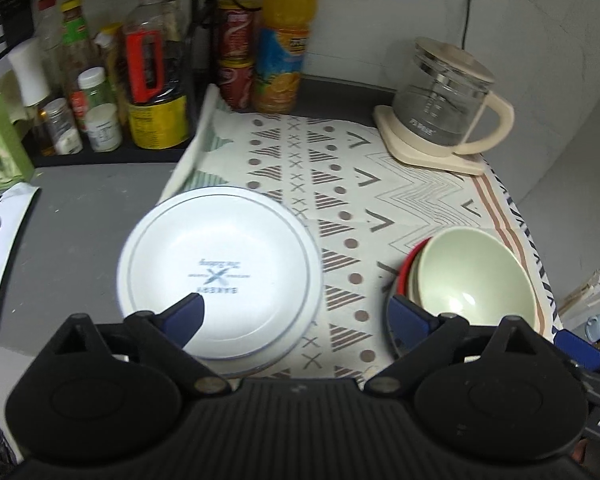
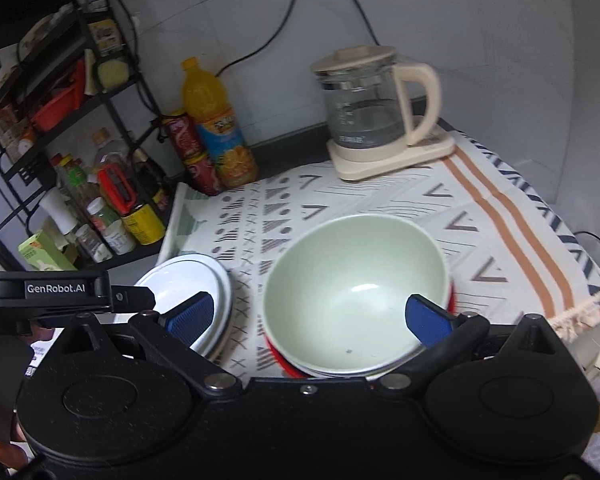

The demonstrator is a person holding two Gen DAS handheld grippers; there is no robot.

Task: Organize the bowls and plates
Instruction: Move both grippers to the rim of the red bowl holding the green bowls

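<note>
A stack of white plates (image 1: 220, 276) with a blue rim line lies at the left edge of the patterned cloth; it also shows in the right wrist view (image 2: 188, 284). A pale green bowl (image 1: 476, 276) sits nested on a white bowl and a red one at the right; it fills the middle of the right wrist view (image 2: 356, 292). My left gripper (image 1: 296, 320) is open and empty, its left fingertip (image 1: 184, 316) over the plates. My right gripper (image 2: 308, 316) is open and empty, its jaws spread above the bowl stack.
A glass kettle (image 1: 444, 108) on a cream base stands at the back right of the cloth (image 1: 340, 200). An orange juice bottle (image 1: 284, 40), red cans (image 1: 236, 80) and a rack of condiment bottles (image 1: 100, 92) line the back left. Boxes lie at the far left.
</note>
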